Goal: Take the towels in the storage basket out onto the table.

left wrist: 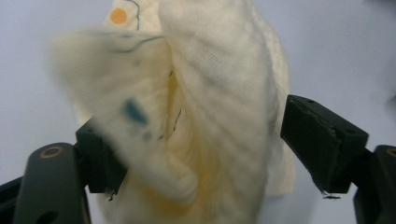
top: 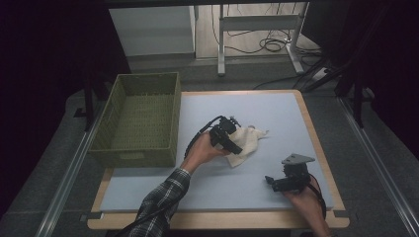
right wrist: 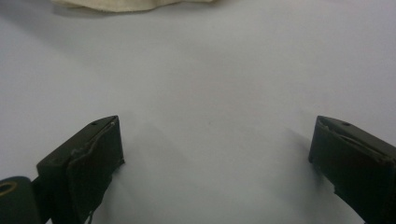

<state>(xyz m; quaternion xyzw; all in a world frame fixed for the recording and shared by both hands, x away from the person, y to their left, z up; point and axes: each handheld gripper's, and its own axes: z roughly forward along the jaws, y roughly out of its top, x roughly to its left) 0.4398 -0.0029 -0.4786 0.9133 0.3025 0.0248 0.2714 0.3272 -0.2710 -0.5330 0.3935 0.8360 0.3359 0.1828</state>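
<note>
Cloth [top: 247, 142], cream and crumpled, lies near the middle of the table [top: 276, 106], slightly toward its right edge, with the left gripper [top: 236, 147] lowered onto its near-left side. In the left gripper view the jaws stand wide, the fabric [left wrist: 210, 102] bunched loosely between them and slack against the left pad, clear of the right one; nothing is clamped. The right gripper [top: 269, 181] rests near the table's front right corner, well apart from the cloth, its jaws spread over bare mat [right wrist: 210, 93] and holding nothing. A green basket [top: 143, 118] sits open at the table's left edge. The step in hand looks like letting go of the cloth on the mat, or resetting for a fresh grip. Any next move would call for closing on a firm fold, not a loose flap.
</note>
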